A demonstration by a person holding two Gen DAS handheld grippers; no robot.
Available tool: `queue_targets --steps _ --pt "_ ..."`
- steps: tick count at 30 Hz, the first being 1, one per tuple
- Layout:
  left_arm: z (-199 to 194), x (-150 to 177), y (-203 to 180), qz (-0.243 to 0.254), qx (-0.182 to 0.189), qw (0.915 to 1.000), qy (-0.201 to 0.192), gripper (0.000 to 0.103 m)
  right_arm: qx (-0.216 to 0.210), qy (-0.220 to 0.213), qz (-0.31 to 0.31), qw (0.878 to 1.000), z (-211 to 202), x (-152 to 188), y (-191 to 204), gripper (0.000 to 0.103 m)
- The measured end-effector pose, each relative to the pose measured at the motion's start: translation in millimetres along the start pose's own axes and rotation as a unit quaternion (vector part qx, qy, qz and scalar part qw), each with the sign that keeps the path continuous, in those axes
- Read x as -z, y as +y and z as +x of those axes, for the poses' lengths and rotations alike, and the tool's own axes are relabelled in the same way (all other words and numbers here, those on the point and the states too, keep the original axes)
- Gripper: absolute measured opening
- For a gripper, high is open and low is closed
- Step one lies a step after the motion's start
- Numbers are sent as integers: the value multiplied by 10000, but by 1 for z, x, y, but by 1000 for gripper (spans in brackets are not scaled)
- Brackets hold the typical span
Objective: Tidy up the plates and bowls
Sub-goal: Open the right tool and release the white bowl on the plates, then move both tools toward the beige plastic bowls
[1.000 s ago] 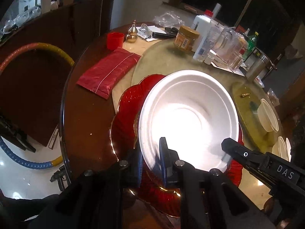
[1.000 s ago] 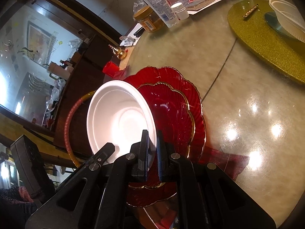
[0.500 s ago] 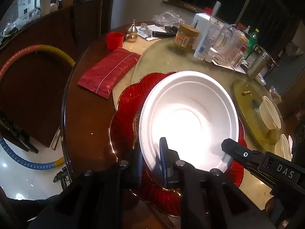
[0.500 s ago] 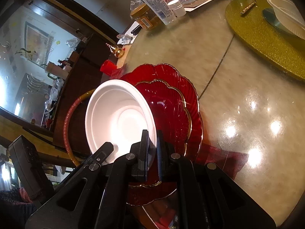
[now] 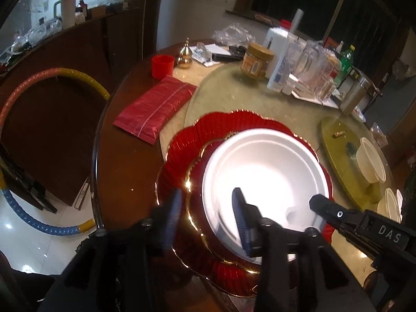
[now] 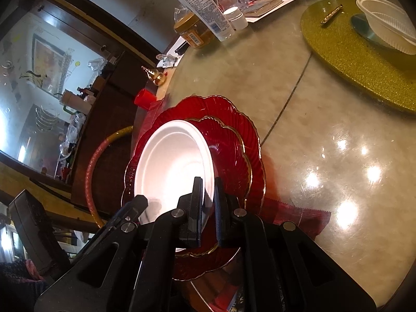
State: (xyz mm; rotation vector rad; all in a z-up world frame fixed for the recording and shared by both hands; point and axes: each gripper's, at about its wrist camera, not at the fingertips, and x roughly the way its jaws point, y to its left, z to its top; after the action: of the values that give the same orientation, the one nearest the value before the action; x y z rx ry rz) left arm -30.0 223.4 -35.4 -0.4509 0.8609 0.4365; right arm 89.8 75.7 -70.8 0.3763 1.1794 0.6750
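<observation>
At far left, bare dark counter rim (image 5: 122, 171) is seen beside a red packet (image 5: 153, 109). The left tool (image 5: 205, 218) is spread wide apart, its fingers straddling the near edge of the white bowl (image 5: 262, 171), which is seated on the smaller red plate (image 6: 228, 145), stacked on the larger red plate (image 5: 234, 124). The right tool (image 6: 208, 202) is clamped on the bowl's rim. Rightward, open marble is left before the gold mat (image 6: 358, 59).

bowl (image 5: 262, 171) on 2 stacked plates (image 5: 208, 135)
</observation>
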Motion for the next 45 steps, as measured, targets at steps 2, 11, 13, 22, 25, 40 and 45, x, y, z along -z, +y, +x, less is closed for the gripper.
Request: queue_targets --steps 2,11,13,22,25,40,45 --pt "-3 -1 2 -43 -12 9999 -102 42 37 -58 -12 10000 -1 0 0 8" --pt "-23 -4 1 -229 48 9970 -742 80 277 -318 -550 9976 -7 4 16 53" --pt "-28 -4 -1 -195 -21 9957 -906 80 312 -470 -671 9961 -13 5 19 58" --pt "-49 0 -24 75 158 9881 -1526 80 -15 -1216 -555 9910 -48 7 2 60" --pt "-56 6 -37 304 356 9842 -1706 80 -183 -1433 -355 9889 -60 6 -12 71" --pt "-56 38 -129 1641 1616 9608 -1541 84 -250 -2319 886 9684 -128 2 -104 72" --pt "-47 50 -153 1985 2000 9476 -1502 103 -43 -2598 961 9609 -146 11 -121 87"
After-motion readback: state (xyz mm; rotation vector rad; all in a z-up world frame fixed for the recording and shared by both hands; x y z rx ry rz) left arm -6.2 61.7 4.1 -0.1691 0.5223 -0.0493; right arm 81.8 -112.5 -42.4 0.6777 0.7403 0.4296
